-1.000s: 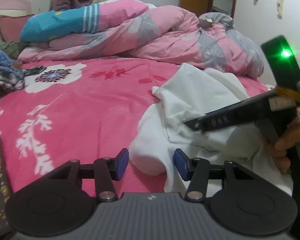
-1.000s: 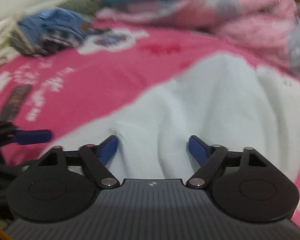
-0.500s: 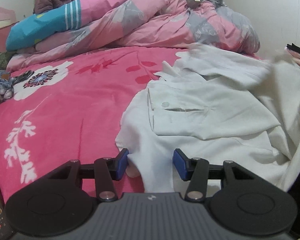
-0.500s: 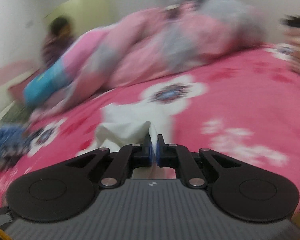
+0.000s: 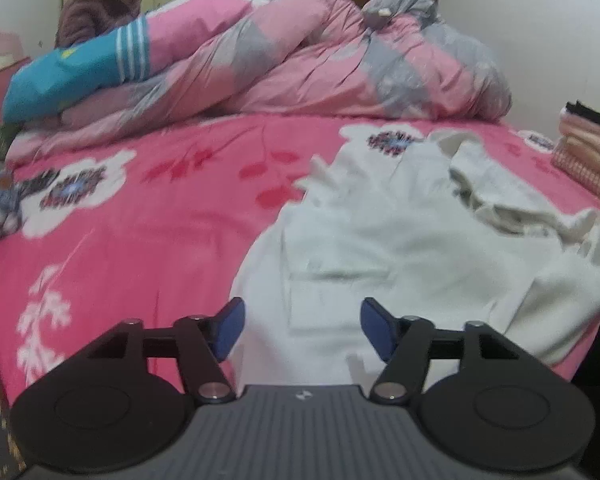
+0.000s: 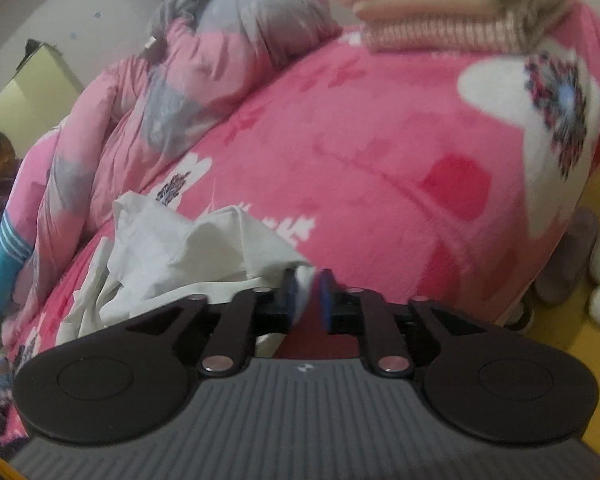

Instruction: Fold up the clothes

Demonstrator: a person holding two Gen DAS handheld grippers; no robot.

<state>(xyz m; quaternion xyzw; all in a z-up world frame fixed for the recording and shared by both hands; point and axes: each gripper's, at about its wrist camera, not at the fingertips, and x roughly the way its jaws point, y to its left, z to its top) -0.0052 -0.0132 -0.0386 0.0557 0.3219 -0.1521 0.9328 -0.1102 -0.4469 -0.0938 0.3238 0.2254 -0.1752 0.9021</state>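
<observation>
Left wrist view: the left gripper (image 5: 302, 328) points down over the white shirt (image 5: 400, 248), which lies at three o'clock on the pink bedspread (image 5: 140, 240); its jaws are opening wide, pads clear of cloth.

Right wrist view: the right gripper (image 6: 308, 294), rolled sideways, has narrow, opening jaws with a shirt (image 6: 204, 252) edge between them.

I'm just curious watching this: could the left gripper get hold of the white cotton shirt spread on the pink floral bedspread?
Probably yes. The left gripper sits at the white cotton shirt's near hem, its jaws opening with cloth between them and nothing in the way.
</observation>
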